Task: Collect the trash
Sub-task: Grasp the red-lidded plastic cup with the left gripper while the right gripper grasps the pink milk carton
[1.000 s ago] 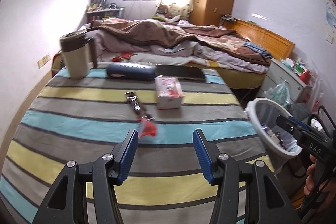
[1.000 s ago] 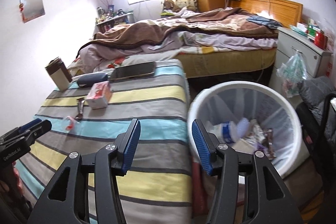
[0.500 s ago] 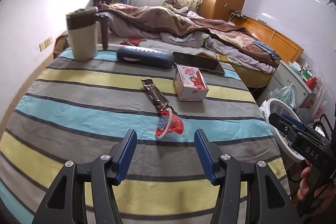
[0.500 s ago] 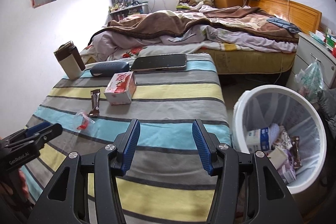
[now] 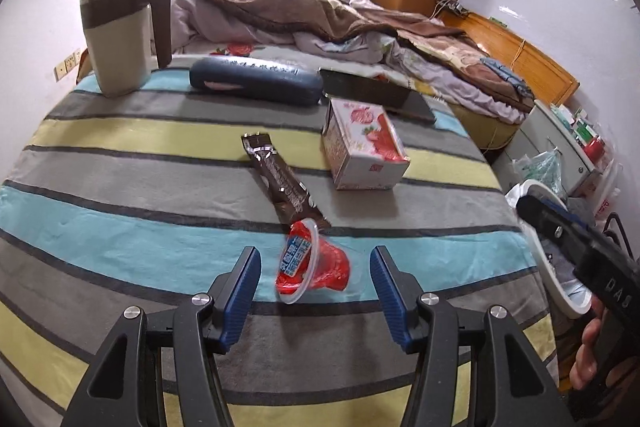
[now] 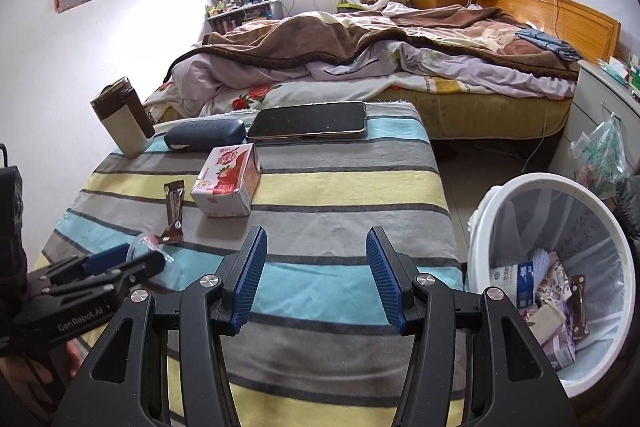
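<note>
At lower centre of the left wrist view, the left gripper [image 5: 314, 281] is straddling a red jelly cup [image 5: 310, 264] on the striped bench [image 5: 120, 223], jaws wide, not gripping; the right gripper [image 6: 316, 277] is hovering with jaws wide and empty.

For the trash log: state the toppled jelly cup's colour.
Red, clear-rimmed jelly cup, with a blue-and-white label; left wrist view shows it best.

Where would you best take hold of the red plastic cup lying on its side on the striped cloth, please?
Probably across the tapered body of the red cup, coming from above and the near side. It lies tipped over, rim toward the brown wrapper, already between the open left tongs.
</note>
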Demonstrator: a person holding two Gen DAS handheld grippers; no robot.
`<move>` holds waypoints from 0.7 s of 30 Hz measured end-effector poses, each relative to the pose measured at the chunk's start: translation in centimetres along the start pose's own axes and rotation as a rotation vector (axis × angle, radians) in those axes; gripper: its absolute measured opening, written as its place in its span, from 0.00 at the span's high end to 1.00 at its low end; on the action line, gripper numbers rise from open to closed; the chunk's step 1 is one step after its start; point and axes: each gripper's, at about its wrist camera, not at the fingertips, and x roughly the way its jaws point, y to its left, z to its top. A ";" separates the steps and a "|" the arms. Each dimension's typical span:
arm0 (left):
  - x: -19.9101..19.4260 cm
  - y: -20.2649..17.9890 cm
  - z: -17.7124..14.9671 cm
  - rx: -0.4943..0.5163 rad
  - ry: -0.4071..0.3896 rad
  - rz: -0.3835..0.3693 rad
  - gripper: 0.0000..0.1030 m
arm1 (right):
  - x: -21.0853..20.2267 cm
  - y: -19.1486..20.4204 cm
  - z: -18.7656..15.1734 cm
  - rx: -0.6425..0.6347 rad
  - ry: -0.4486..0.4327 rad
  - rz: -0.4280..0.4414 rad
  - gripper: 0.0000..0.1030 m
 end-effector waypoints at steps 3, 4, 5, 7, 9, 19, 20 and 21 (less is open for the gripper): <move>0.3 0.5 0.0 -0.029 0.008 -0.057 0.52 | 0.6 0.3 0.3 0.004 0.007 0.002 0.48; 0.2 0.5 0.1 -0.025 0.004 -0.055 0.55 | 0.7 0.5 0.4 0.006 0.008 0.004 0.48; 0.1 0.5 0.1 -0.016 -0.002 -0.047 0.57 | 0.8 0.5 0.5 0.007 0.008 0.005 0.48; -0.2 0.4 0.2 0.001 -0.007 -0.049 0.65 | 1.0 0.8 0.6 0.007 0.009 0.010 0.48; -0.4 0.4 0.2 0.006 -0.003 -0.066 0.71 | 1.3 1.1 0.7 0.009 0.015 0.010 0.48; -1.7 1.2 -0.1 0.010 -0.019 -0.080 0.87 | 2.5 2.7 1.2 -0.012 0.036 0.028 0.48; -1.9 1.5 -0.1 0.006 -0.024 -0.078 0.88 | 2.7 2.7 1.2 -0.012 0.036 0.030 0.48; -2.0 1.7 -0.2 -0.002 -0.026 -0.076 0.88 | 2.9 2.8 1.3 -0.010 0.038 0.034 0.48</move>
